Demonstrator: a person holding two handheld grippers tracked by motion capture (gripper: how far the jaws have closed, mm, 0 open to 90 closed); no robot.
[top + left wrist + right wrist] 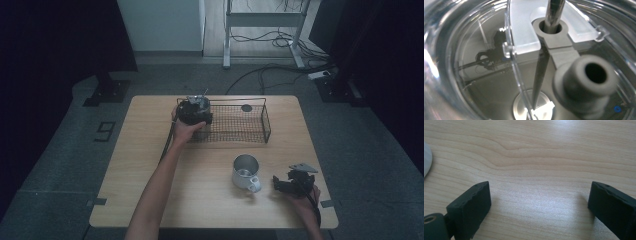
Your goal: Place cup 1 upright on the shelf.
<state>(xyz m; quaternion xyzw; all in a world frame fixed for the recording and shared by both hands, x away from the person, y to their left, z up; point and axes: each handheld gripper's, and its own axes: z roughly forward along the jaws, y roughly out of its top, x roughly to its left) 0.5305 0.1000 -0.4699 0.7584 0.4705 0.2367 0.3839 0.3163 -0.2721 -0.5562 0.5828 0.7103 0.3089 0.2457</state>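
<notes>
Your left gripper (196,111) sits at the left end of the wire basket (239,121), pressed up against a clear glass container (199,103) whose lid carries a grey spout (584,86) and a metal rod (552,15) through a grey collar; the lens is so close to the glass that you cannot tell how its jaws stand; judged from the hand's position, you are setting the container into the basket. Your right gripper (292,183) rests low near the table's (150,160) front right corner, jaws spread wide over bare wood, holding nothing; it waits just right of the metal mug (246,172), probably to keep clear.
</notes>
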